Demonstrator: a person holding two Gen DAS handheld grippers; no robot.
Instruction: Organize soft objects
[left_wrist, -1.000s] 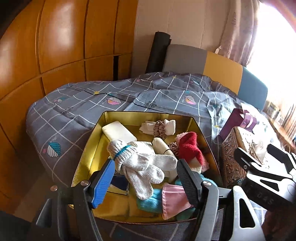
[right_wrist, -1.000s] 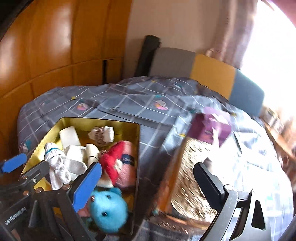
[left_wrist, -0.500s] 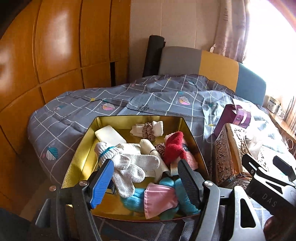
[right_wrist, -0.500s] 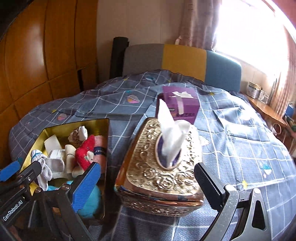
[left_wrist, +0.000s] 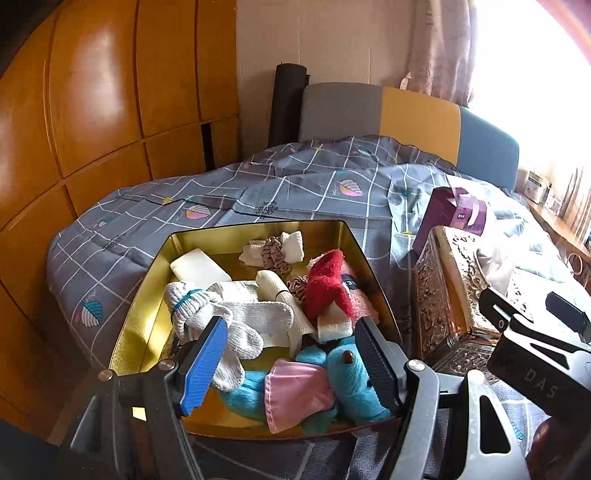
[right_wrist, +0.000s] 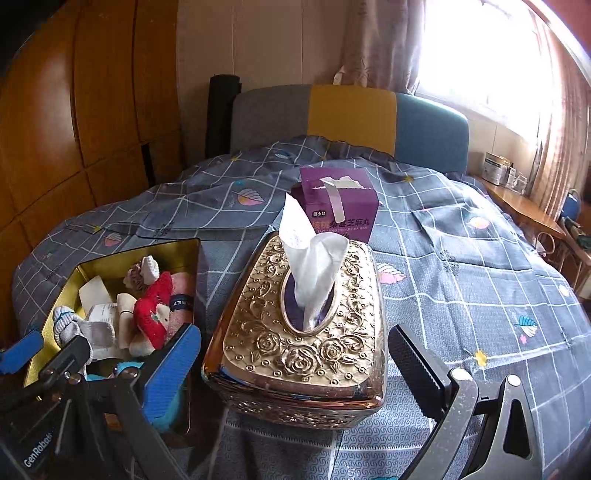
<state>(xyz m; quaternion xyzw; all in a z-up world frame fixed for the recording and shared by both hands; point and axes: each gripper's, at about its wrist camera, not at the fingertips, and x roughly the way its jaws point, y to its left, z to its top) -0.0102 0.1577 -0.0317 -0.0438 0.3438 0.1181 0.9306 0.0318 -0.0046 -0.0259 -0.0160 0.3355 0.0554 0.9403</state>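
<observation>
A gold tin (left_wrist: 236, 236) on the bed holds soft things: white knit gloves (left_wrist: 236, 317), a red plush (left_wrist: 327, 284), scrunchies (left_wrist: 275, 254), a white pad (left_wrist: 199, 267) and a blue plush with a pink cloth (left_wrist: 299, 391). My left gripper (left_wrist: 290, 358) hovers open over the tin's near end, above the blue plush, gripping nothing. My right gripper (right_wrist: 295, 365) stands open in front of the gold embossed tissue box (right_wrist: 303, 332), whose white tissue (right_wrist: 306, 258) sticks up. The tin (right_wrist: 184, 254) lies left of that box.
A purple carton (right_wrist: 338, 206) stands behind the tissue box. The grey checked bedspread (right_wrist: 461, 266) spreads out to the right. Wooden wardrobe doors (left_wrist: 92, 110) line the left side, a padded headboard (right_wrist: 351, 114) is at the back, and a side table (right_wrist: 524, 206) stands at far right.
Both grippers drew back and rose a little. The right view swung right, from the tin to the tissue box, which now sits centred. Both stayed open.
</observation>
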